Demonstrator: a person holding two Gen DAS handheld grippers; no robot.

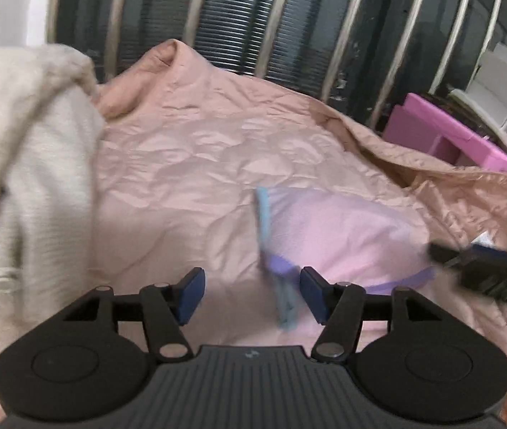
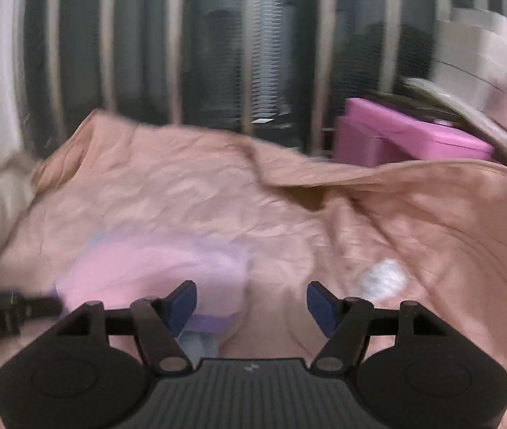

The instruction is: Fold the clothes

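Observation:
A small pink garment (image 1: 335, 236) with purple trim and a light blue band (image 1: 264, 214) lies on the pink quilted bedspread (image 1: 189, 164). My left gripper (image 1: 251, 295) is open and empty just above its near left edge. My right gripper shows at the right edge of the left wrist view (image 1: 482, 268). In the right wrist view the garment (image 2: 146, 268) is blurred, below and left of my open, empty right gripper (image 2: 251, 307). The left gripper shows at the left edge there (image 2: 6, 312).
A cream knit garment (image 1: 20, 164) is heaped at the left. A dark barred headboard (image 1: 253, 18) stands behind the bed. A magenta box (image 2: 403, 136) and pale boxes (image 1: 503, 82) sit at the back right. A white tag (image 2: 382, 279) lies on the bedspread.

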